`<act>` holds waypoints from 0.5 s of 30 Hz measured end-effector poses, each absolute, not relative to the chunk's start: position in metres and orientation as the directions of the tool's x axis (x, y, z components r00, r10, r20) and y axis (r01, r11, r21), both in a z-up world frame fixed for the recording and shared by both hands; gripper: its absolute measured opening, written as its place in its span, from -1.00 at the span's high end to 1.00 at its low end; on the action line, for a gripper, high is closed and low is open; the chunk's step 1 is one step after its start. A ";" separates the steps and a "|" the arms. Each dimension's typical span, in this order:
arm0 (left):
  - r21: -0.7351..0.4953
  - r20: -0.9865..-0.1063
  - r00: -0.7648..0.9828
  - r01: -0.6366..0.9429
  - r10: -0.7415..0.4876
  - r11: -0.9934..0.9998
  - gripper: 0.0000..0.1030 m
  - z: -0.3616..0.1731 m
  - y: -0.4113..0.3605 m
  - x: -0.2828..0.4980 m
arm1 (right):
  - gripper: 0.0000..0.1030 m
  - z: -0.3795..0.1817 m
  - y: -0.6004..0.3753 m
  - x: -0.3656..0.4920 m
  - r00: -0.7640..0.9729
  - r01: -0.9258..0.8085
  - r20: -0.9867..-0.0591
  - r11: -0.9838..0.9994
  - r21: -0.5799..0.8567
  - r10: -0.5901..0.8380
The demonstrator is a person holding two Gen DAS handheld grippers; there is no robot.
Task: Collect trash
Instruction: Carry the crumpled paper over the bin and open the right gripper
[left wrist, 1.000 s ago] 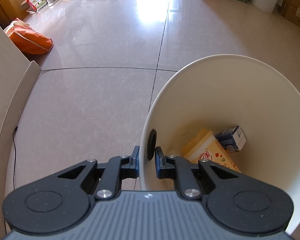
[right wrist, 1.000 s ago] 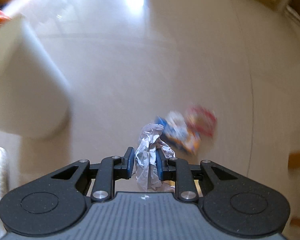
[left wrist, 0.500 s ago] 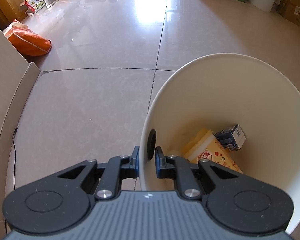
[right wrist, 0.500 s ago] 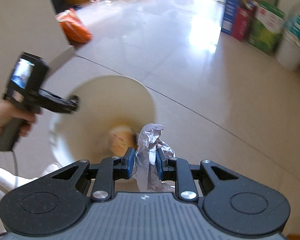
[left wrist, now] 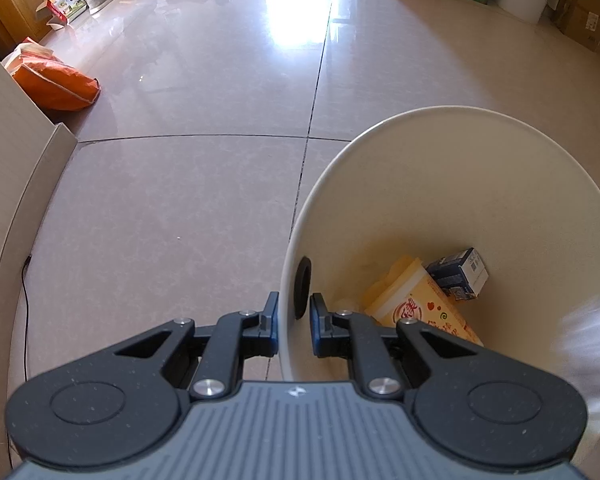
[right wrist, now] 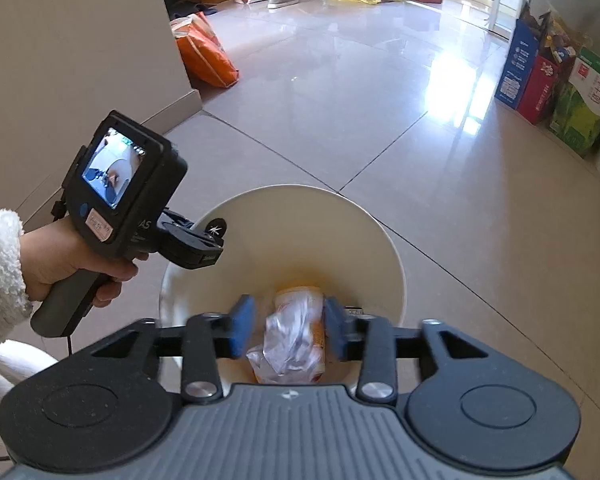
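The setting is a room with a glossy beige tiled floor [left wrist: 188, 200]; cardboard boxes [right wrist: 540, 76] stand along the wall beyond the bin, and an orange bag [right wrist: 204, 54] lies against a wall corner left of the bin. The landmark is a cream plastic bin [right wrist: 384, 240], open at the top.

The left gripper [left wrist: 294, 320] is clamped on the bin rim: one finger sits outside the wall, the other inside, beside a round hole in the wall. A hand [right wrist: 72, 264] in a white fleece sleeve holds this tool by its grip.

Inside the bin lie a yellow printed package [left wrist: 416, 304] and, touching its far side, a small dark-blue carton [left wrist: 458, 274].

The right gripper [right wrist: 288, 330] is above the bin mouth with its jaws spread wide. A crumpled silver wrapper [right wrist: 290, 340] is between the blue pads [right wrist: 242, 328], touching neither, over the bin interior. The pads are blurred.
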State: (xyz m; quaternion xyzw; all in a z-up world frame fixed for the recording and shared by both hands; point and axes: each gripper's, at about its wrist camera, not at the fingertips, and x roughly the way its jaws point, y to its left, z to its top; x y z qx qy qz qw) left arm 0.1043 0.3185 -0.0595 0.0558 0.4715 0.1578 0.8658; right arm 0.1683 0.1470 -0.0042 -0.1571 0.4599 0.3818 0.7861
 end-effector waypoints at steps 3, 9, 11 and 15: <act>0.249 -0.798 0.507 -0.217 0.326 0.944 0.75 -0.060 0.318 0.104 | -0.30 -0.004 0.144 0.168 0.301 -0.735 -0.835 0.670 0.105 0.461; 0.248 -0.798 0.507 -0.218 0.326 0.944 0.75 -0.060 0.319 0.104 | -0.47 -0.005 0.145 0.169 0.316 -0.727 -0.831 0.680 0.097 0.457; 0.250 -0.797 0.508 -0.216 0.327 0.944 0.75 -0.061 0.318 0.104 | -0.51 -0.006 0.146 0.168 0.320 -0.727 -0.829 0.680 0.096 0.459; 0.248 -0.798 0.507 -0.217 0.326 0.944 0.75 -0.061 0.318 0.104 | -0.61 -0.007 0.148 0.168 0.327 -0.725 -0.826 0.683 0.092 0.458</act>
